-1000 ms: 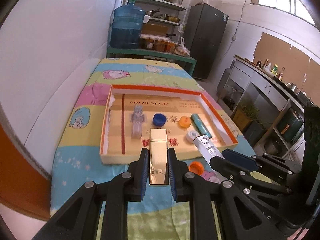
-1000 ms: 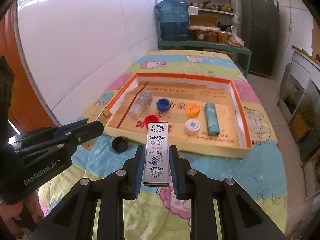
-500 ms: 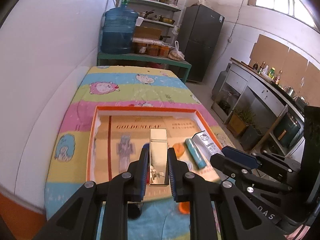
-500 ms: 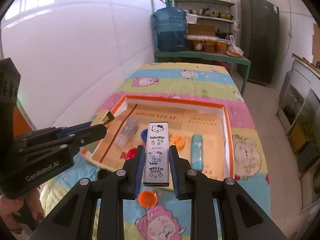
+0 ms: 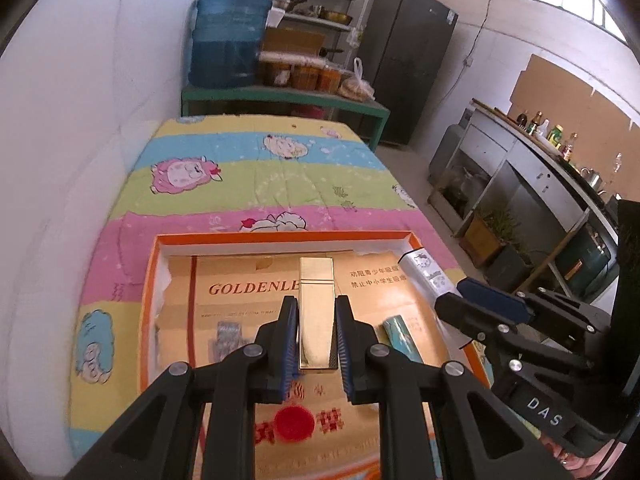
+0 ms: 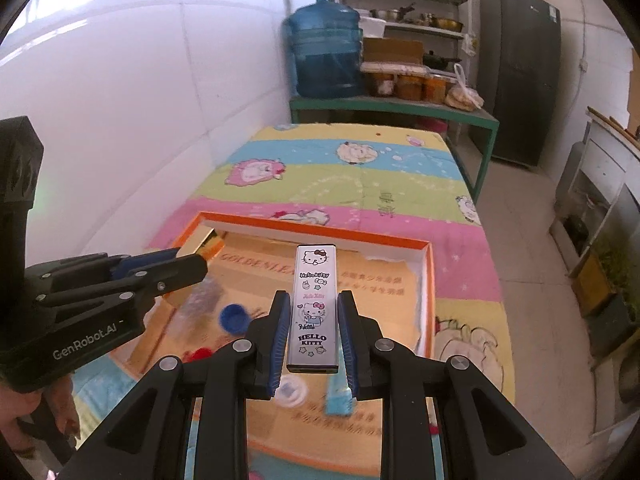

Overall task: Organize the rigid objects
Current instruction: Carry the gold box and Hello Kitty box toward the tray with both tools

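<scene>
My left gripper point(image 5: 317, 320) is shut on a slim gold box point(image 5: 316, 312), held above the orange-rimmed cardboard tray point(image 5: 280, 237). My right gripper point(image 6: 314, 322) is shut on a silver Hello Kitty box point(image 6: 314, 304) over the same tray point(image 6: 320, 227). Each gripper shows in the other's view: the right one point(image 5: 472, 308) with its silver box point(image 5: 426, 270), the left one point(image 6: 176, 268) with its gold box point(image 6: 200, 242). In the tray lie a teal tube point(image 5: 402, 338), a clear plastic piece point(image 5: 226, 338), a blue cap point(image 6: 233, 318), a white cap point(image 6: 292, 390) and a red cap point(image 6: 198, 354).
The tray lies on a striped cartoon-print cloth point(image 5: 256, 172) over a table beside a white wall. Beyond the table stand a green bench with a blue water jug point(image 5: 228, 40) and jars, shelves and a dark fridge point(image 5: 408, 64). A hand point(image 6: 60, 412) shows at the lower left.
Both grippers have moved forward together from the table's near edge to over the tray, each still holding its box. The caps and tube now sit below and behind the fingers.
</scene>
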The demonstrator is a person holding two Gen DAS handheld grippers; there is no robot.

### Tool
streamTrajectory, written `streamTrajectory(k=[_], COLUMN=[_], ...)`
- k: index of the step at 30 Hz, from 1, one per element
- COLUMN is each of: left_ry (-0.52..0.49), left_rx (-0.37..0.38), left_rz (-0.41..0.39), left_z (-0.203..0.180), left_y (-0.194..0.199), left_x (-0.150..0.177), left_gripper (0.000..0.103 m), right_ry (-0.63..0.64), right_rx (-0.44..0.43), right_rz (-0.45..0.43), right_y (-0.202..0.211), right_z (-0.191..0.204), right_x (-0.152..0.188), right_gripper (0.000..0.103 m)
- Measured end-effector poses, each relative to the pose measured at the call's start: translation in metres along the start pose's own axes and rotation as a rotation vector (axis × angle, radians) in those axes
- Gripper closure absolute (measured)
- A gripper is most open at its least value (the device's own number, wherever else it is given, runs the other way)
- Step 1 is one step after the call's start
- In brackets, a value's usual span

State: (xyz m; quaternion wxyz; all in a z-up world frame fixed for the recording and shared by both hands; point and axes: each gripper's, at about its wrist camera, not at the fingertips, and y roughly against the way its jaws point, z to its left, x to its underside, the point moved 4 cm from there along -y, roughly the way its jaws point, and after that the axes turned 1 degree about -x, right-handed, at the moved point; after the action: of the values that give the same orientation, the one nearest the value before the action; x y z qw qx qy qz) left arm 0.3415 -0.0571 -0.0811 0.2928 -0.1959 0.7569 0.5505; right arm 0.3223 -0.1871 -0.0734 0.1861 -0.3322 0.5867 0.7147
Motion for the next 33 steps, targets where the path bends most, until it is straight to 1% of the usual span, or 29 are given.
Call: streamTrajectory(k=[8, 16, 24, 33], left_ry=[0.015, 0.021, 0.021, 0.019], left_rx=[0.002, -0.008, -0.02, -0.038], left_rz=[0.059, 0.102, 0.134, 0.151], left_z=[-0.005, -0.009, -0.012, -0.008], left_y=[-0.045, -0.076, -0.098, -0.11], left_x=[-0.012, -0.012, -0.011, -0.008], left_gripper=[0.084, 0.084, 0.084, 0.084], right_ry=[-0.043, -0.053, -0.045, -0.032], right_rx=[0.006, 0.01, 0.007, -0.009], right_rz=[0.058, 0.109, 0.138, 0.151], right_y=[-0.034, -0.063, -0.084, -0.097], right_z=[-0.034, -0.056, -0.062, -0.057], right_x=[-0.01, -0.013, -0.014, -0.013], right_gripper=[0.078, 0.078, 0.078, 0.078])
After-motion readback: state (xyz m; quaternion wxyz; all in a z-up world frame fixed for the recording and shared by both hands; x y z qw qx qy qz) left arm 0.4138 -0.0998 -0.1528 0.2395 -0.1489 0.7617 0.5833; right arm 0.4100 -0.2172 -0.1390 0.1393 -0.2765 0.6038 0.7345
